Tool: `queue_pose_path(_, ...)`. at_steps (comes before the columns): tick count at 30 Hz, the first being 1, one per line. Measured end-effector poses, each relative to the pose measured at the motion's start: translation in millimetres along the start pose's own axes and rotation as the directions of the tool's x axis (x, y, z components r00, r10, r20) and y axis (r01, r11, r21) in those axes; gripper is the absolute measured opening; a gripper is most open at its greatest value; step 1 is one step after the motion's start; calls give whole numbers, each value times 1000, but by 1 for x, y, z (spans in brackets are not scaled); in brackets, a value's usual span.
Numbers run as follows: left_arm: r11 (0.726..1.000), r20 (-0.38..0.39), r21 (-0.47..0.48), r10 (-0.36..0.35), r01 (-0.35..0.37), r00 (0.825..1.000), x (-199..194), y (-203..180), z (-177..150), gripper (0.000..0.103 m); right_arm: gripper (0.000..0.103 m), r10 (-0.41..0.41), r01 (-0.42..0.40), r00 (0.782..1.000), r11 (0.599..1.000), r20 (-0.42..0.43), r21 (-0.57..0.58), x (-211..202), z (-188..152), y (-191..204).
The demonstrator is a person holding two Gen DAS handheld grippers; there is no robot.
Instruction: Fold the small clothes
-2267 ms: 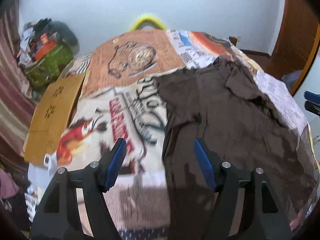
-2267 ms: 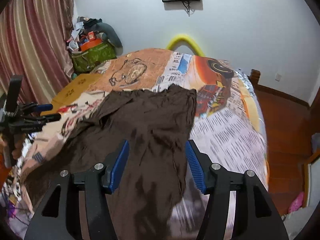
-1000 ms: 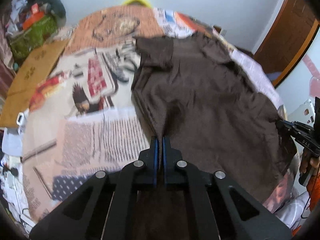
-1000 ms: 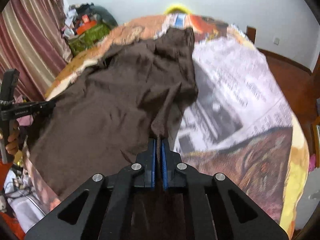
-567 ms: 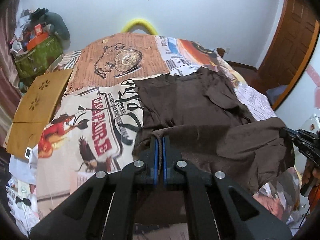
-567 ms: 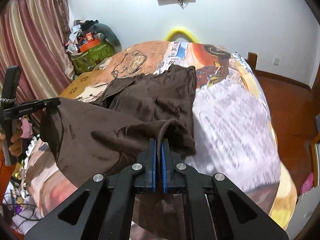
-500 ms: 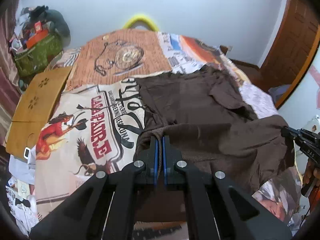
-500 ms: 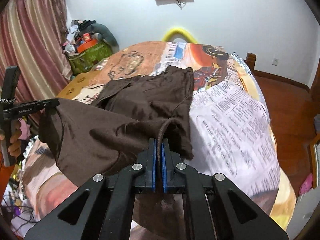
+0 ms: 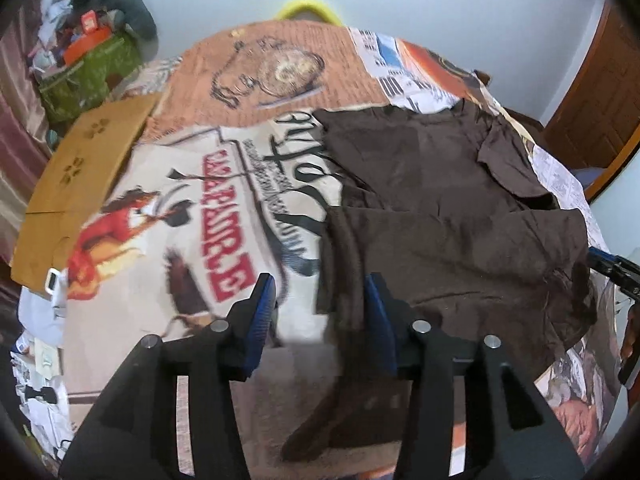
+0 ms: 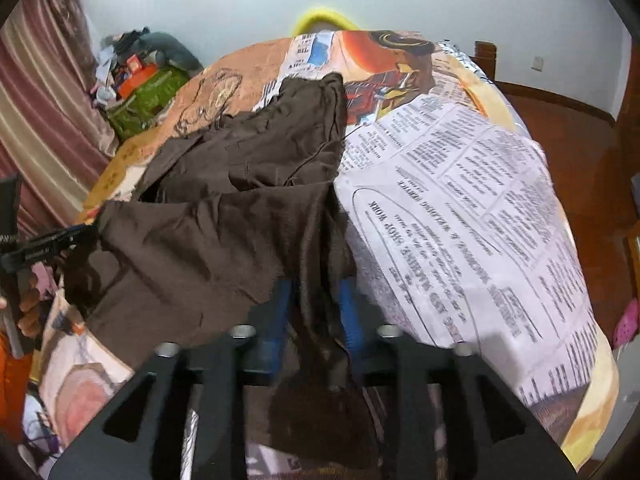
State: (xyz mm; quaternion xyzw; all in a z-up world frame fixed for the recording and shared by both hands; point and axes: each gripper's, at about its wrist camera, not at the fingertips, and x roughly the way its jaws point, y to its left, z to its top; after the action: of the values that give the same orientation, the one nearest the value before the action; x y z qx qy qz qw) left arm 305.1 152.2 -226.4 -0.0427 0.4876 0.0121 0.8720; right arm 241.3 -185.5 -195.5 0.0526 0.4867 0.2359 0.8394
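A dark brown garment (image 9: 440, 184) lies on the bed, its near half folded back over its far half. My left gripper (image 9: 320, 312) is over the fold's left corner. Its jaws are opening, and the loose cloth edge sits between the blue pads (image 9: 262, 312) without being pressed. In the right wrist view the same brown garment (image 10: 248, 168) runs away from me. My right gripper (image 10: 316, 312) is also opening, with a bunch of cloth still draped between and over its pads (image 10: 282, 308). Each view shows the other gripper at the fold's far corner: the right gripper (image 9: 612, 270) and the left gripper (image 10: 40, 248).
The bed cover (image 9: 192, 216) is printed with pictures and newsprint (image 10: 460, 208). A flat cardboard piece (image 9: 80, 168) and a green bag of clutter (image 9: 88, 68) lie beyond the bed's left side. A striped curtain (image 10: 36, 120) hangs at left; a wooden door (image 9: 600, 92) and wooden floor (image 10: 580, 140) are at right.
Both grippers, shut on the garment's near hem, carried it up and toward the far end, folding it over. Now both jaws have parted and the hem has dropped onto the garment.
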Motion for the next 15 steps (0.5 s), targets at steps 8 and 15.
queue_pose_path(8, 999, -48, -38, -24, 22, 999, -16, 20, -36, 48, 47, -9, 9, 1000, 1000, -6, -26, -28, -21, -4)
queue_pose_path(15, 997, -126, -50, -68, 62, 990, -7, 15, -65, 49, 47, -1, 1, 993, 1000, -117, 5, -13, -43, -12)
